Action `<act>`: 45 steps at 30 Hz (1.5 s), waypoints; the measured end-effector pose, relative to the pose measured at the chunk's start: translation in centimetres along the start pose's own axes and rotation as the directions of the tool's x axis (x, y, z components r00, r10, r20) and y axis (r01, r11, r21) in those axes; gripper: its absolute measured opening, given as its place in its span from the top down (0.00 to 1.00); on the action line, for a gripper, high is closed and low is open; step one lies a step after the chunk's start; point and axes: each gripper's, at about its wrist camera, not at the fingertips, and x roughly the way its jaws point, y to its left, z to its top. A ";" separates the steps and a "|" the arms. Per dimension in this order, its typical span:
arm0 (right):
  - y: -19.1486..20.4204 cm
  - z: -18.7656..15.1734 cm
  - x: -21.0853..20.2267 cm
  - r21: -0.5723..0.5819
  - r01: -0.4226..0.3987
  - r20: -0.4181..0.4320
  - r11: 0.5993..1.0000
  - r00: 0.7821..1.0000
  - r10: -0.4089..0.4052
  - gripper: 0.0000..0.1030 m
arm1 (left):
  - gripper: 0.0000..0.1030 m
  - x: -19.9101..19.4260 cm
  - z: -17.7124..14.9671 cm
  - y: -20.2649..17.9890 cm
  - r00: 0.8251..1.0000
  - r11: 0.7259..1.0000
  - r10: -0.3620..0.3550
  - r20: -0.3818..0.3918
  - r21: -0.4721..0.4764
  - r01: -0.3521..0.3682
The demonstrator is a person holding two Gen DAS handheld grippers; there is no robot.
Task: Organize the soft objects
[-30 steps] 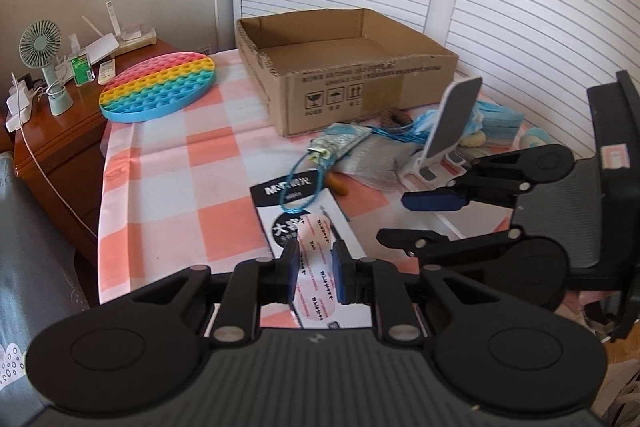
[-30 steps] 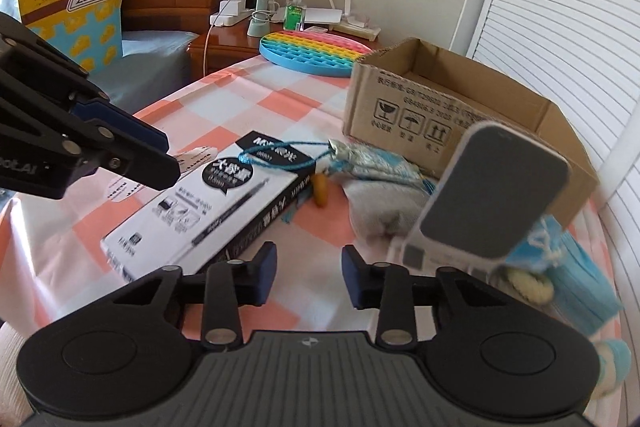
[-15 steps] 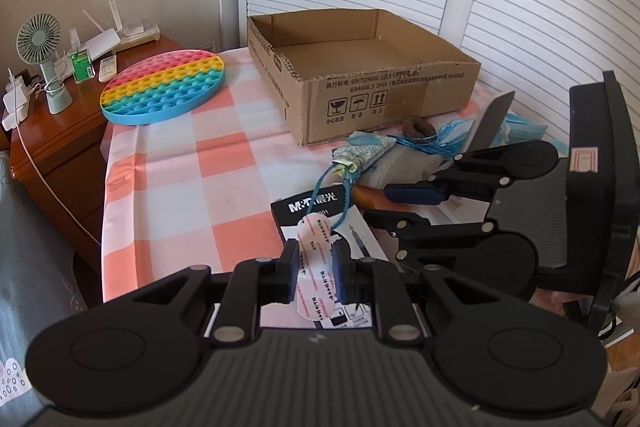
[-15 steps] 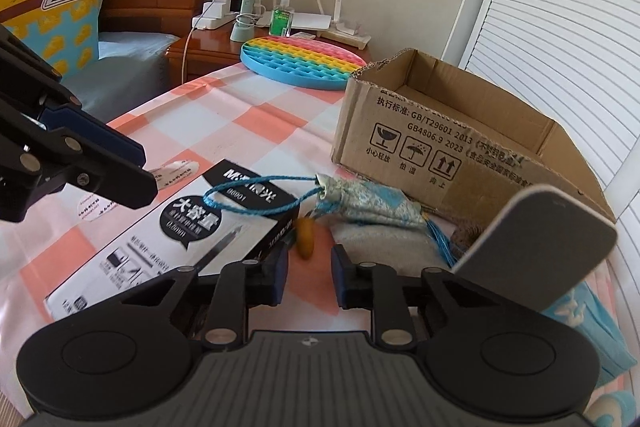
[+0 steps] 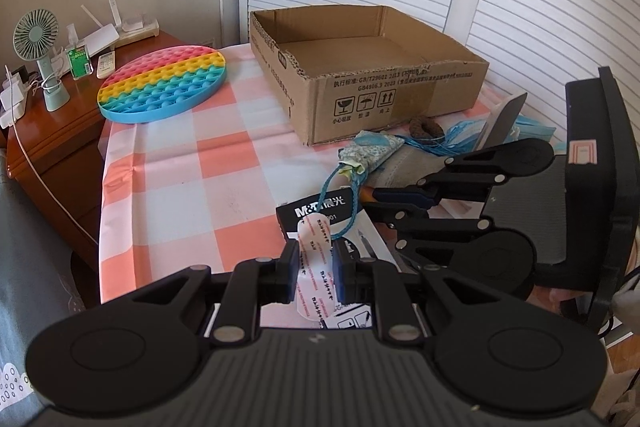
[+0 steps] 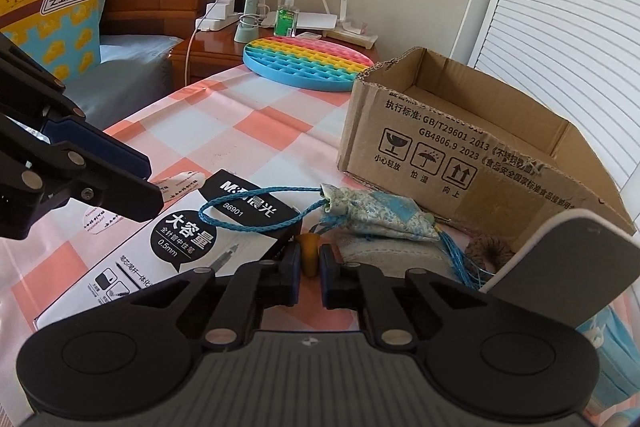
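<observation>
My left gripper point(image 5: 315, 267) is shut on a white strip printed with red text point(image 5: 314, 239), held just over a black-and-white pen box point(image 5: 316, 213). In the right wrist view, my right gripper point(image 6: 309, 261) is low over the checked tablecloth. Its jaws are closing on a small orange piece point(image 6: 309, 253), and the pads touch both its sides. A blue floral pouch point(image 6: 376, 215) with a blue cord lies just beyond, on a grey cloth point(image 6: 392, 259). An open cardboard box point(image 6: 440, 155) stands behind, nothing visible inside it. From the left wrist, the right gripper point(image 5: 374, 205) shows at the right.
A rainbow pop mat point(image 5: 164, 83) lies at the table's far left corner. A brown scrunchie point(image 6: 490, 247), a tilted phone stand point(image 6: 560, 267) and blue face masks point(image 5: 536, 129) crowd the right. A nightstand with a fan point(image 5: 40, 55) is left, a black chair point(image 5: 600, 167) right.
My right gripper moved in past the phone stand and its jaws came together around the orange piece. The left gripper kept its hold on the strip and shifted slightly.
</observation>
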 end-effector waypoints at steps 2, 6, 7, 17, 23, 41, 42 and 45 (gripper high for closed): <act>0.0 0.0 -0.1 0.000 -0.001 0.000 1.000 1.000 0.001 0.89 | 0.85 0.0 0.0 -0.1 1.000 1.000 0.001 0.000 0.002 -0.001; 0.0 -0.2 -0.7 -0.001 -0.006 -0.006 1.000 1.000 0.006 0.89 | 0.85 -0.2 0.1 -0.3 1.000 1.000 0.003 0.004 0.005 -0.003; 0.0 -0.3 -0.9 -0.002 -0.005 -0.011 1.000 1.000 0.005 0.89 | 0.85 -0.3 0.1 -0.3 1.000 1.000 0.002 0.005 0.007 -0.002; -0.4 -1.3 -2.1 0.033 -0.029 -0.041 0.999 0.999 0.030 0.85 | 0.85 -0.5 0.2 -0.8 1.000 1.000 0.000 0.007 0.017 0.000; -0.7 -0.9 -1.5 0.045 -0.043 -0.036 0.998 0.998 0.044 0.85 | 0.85 -0.6 0.2 -0.9 1.000 1.000 0.003 0.005 0.018 -0.004; -1.0 -2.1 -6.8 0.031 -0.067 -0.013 0.997 0.998 0.067 0.88 | 0.85 -3.6 -0.5 -4.1 1.000 0.999 -0.008 0.025 0.054 0.006; -1.1 -2.2 -7.3 0.030 -0.066 -0.012 0.997 0.998 0.067 0.88 | 0.85 -3.8 -0.6 -4.5 1.000 0.998 -0.013 0.025 0.058 0.011; -1.3 -2.8 -9.0 0.028 -0.056 -0.009 0.998 0.998 0.057 0.88 | 0.85 -4.4 -1.0 -5.8 0.999 0.997 -0.024 0.025 0.075 0.022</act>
